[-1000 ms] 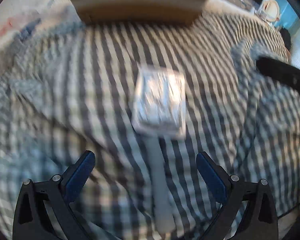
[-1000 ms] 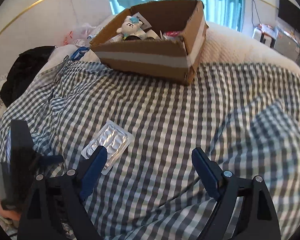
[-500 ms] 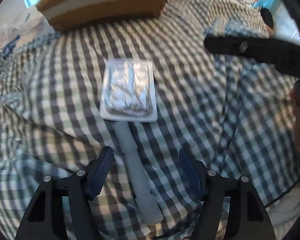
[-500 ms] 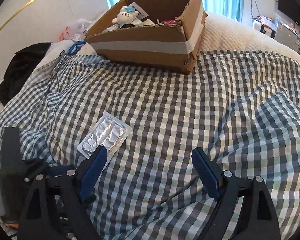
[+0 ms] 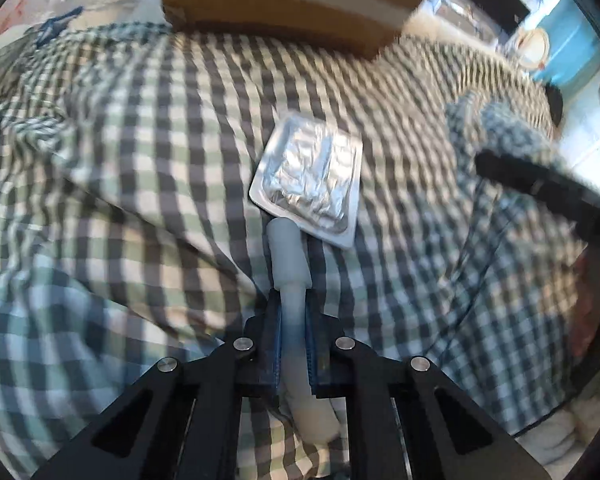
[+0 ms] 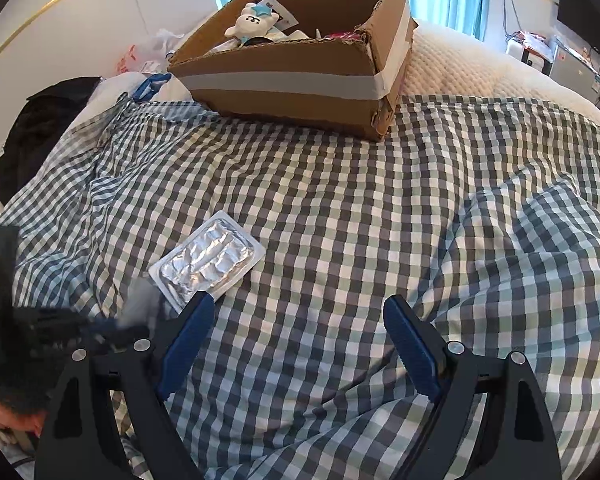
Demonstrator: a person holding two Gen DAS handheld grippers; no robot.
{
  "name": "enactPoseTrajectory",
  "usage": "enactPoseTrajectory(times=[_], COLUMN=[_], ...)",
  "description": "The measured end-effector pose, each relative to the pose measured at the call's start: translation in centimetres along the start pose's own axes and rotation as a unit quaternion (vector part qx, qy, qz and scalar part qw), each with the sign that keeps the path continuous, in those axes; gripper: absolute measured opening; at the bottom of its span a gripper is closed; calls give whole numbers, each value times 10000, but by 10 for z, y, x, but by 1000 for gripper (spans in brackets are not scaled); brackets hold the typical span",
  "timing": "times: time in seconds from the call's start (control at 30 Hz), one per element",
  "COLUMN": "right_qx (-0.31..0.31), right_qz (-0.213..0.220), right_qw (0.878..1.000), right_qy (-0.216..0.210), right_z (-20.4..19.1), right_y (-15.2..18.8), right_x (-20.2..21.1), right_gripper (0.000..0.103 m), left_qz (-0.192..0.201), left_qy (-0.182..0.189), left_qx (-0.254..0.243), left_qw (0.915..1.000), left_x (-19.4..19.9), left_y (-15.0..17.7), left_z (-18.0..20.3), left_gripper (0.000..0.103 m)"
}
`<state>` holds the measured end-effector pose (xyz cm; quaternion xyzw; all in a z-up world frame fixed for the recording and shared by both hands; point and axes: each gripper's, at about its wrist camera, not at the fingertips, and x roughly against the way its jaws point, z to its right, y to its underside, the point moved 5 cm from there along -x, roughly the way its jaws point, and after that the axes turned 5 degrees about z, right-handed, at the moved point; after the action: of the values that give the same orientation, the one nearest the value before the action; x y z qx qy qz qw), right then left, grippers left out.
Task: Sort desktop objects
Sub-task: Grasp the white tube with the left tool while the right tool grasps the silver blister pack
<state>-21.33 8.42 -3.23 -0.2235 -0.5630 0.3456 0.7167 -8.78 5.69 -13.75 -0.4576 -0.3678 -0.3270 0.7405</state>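
Observation:
My left gripper [image 5: 293,312] is shut on a pale grey stick-shaped object [image 5: 288,256] that lies on the checked cloth. Just beyond its far end lies a silver foil blister pack [image 5: 312,178]. In the right wrist view the blister pack [image 6: 206,258] lies left of centre, and the left gripper [image 6: 112,328] shows blurred at the left edge beside it. My right gripper [image 6: 296,336] is open and empty above the cloth. A taped cardboard box [image 6: 300,80] with a white plush toy [image 6: 252,22] and other items stands at the back.
The checked cloth [image 6: 360,220] covers a bed and is rumpled into folds at the right. A white quilted cover [image 6: 480,68] lies behind it. Dark clothing [image 6: 32,136] and bags sit at the far left. The box's side [image 5: 284,12] fills the top of the left wrist view.
My left gripper has moved forward and closed on the grey stick; it was open around it before. The right gripper has stayed open and nearly still.

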Motion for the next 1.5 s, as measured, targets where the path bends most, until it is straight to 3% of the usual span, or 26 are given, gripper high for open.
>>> enactPoseTrajectory(times=[0.17,0.3,0.47,0.57,0.73,1.1,1.33,1.5], right_qx=[9,-114,128,79,-298,-1051,-967,-483], right_qz=[-103,-169,228,153,-310,-798,-831,-703], right_qw=[9998,9991,9997,9998,9990,9910,9914,9954], right_qy=[-184,-359,26,23,-98,243,291,435], right_z=[-9,-20,-42,-53,-67,-68,-72,-81], right_y=[2,3,-9,-12,-10,-10,-12,-13], right_x=[-7,-13,-9,-19,-55,-105,-117,-122], right_gripper=[87,87,87,88,88,88,90,90], left_qz=[494,582,848,1036,1109,1225,1225,1223], left_qy=[75,-15,-281,-432,-620,-172,-10,-22], left_qx=[360,528,344,329,297,505,631,628], left_qw=[9981,9969,9954,9931,9914,9910,9905,9905], left_x=[29,29,32,23,6,-3,-4,-4], left_y=[-28,-46,-73,-82,-78,-72,-73,-73], left_z=[-27,-49,-60,-62,-71,-87,-90,-90], left_gripper=[10,10,10,10,10,10,10,10])
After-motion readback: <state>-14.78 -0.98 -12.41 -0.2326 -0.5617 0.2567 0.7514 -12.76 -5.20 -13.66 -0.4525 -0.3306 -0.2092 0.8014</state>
